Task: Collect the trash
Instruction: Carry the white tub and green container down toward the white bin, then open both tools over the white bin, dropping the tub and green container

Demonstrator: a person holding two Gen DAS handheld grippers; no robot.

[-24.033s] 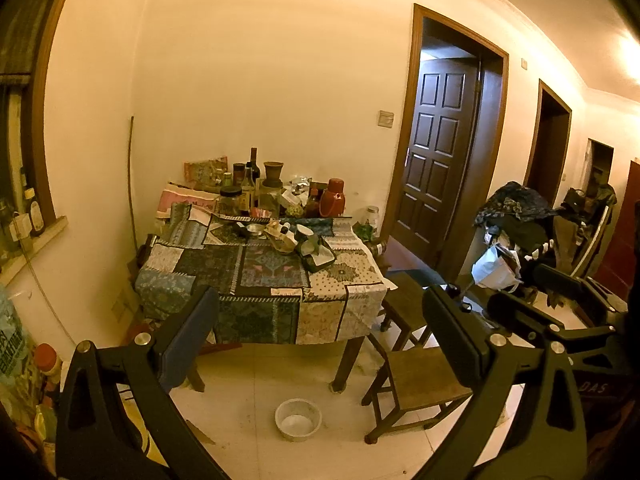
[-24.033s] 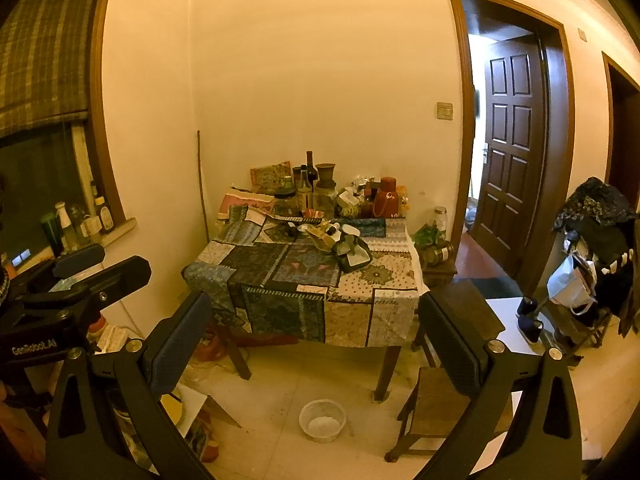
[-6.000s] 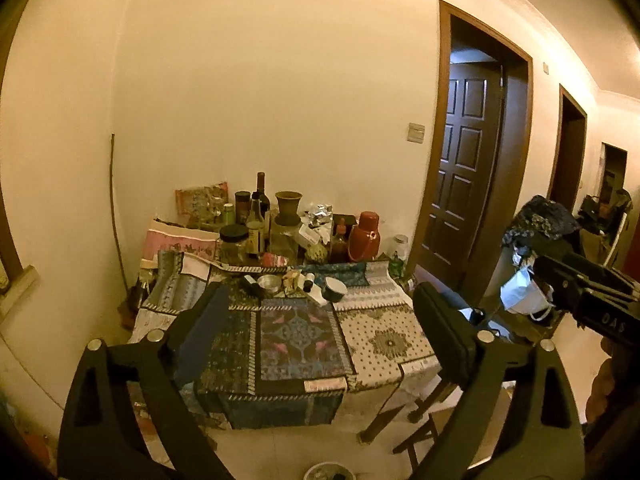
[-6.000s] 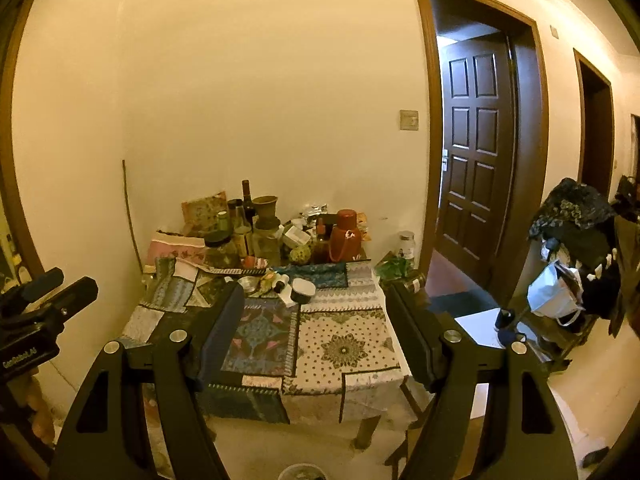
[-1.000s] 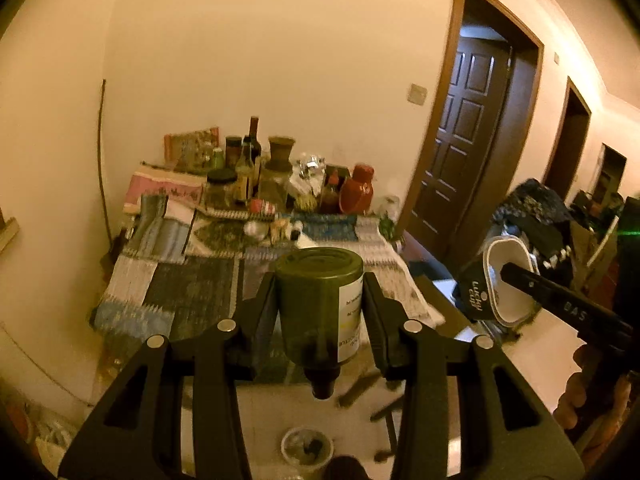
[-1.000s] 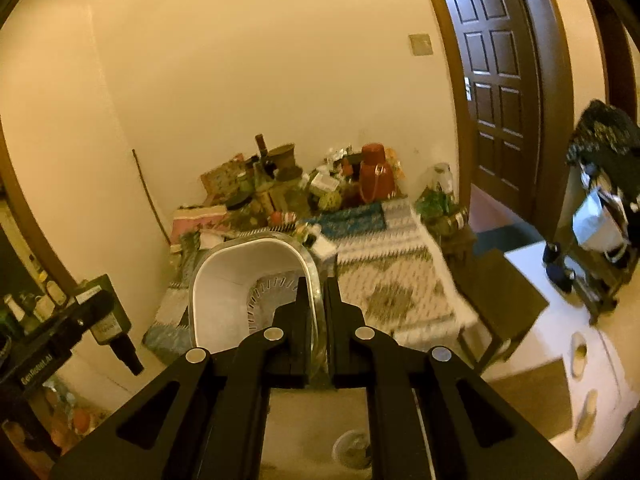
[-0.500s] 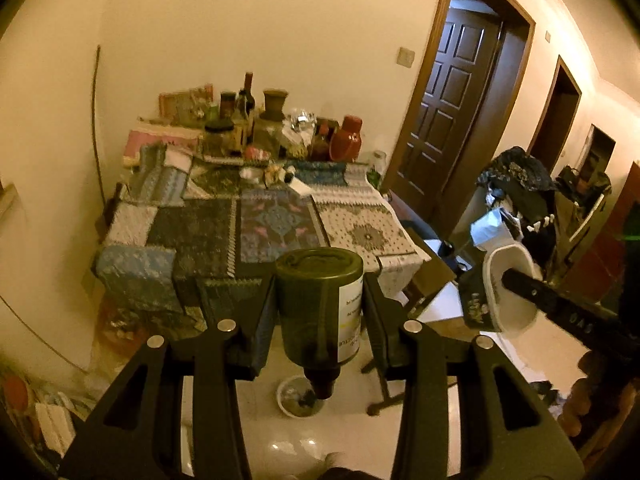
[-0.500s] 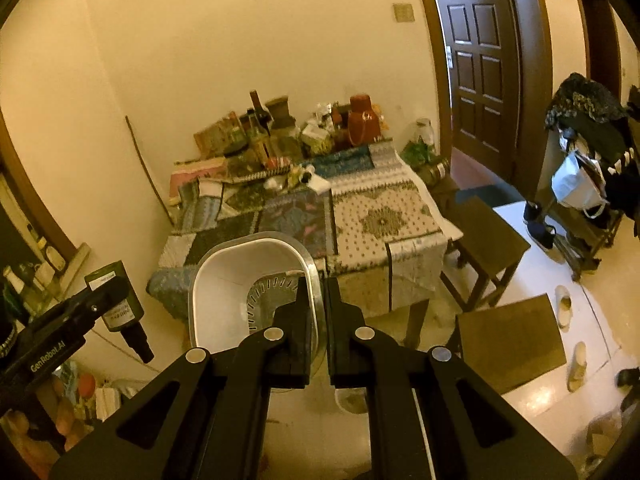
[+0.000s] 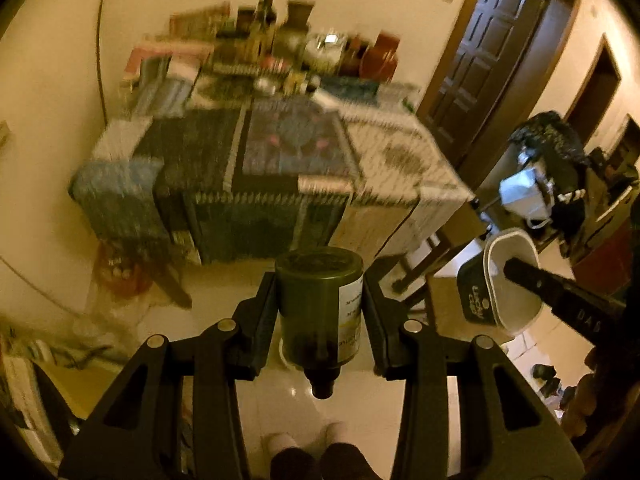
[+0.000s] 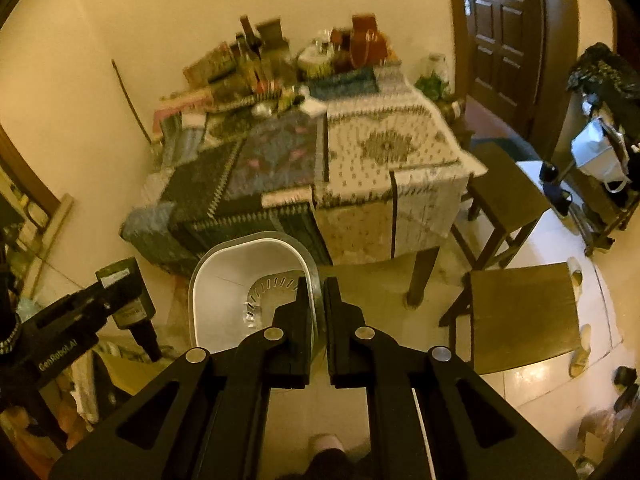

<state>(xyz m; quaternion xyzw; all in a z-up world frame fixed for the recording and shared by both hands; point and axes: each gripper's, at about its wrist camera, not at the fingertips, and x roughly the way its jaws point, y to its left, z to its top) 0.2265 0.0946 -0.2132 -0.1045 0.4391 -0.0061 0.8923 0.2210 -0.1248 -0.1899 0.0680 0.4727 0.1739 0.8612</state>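
Both cameras have tipped down from the cluttered table (image 9: 280, 152) toward the floor. The left hand-held gripper (image 9: 320, 300) clamps an upturned dark green bottle (image 9: 320, 300); the right hand-held gripper (image 10: 318, 312) pinches a white tub's (image 10: 240, 280) rim. Drop-off seems near.

**Dark green glass, white tub, patchwork cloth**

The bottle (image 9: 320, 304) at lower centre is dark green with a white label bearing yellow. At right, the tub (image 9: 510, 284) is white inside, its outer wall black with pale lettering. The tablecloth (image 10: 304, 160) across the upper middle is patchwork: dark blue with pink motifs, black with zigzag edging, cream with a dotted medallion print. The door (image 10: 504, 36) at upper right is dark brown.
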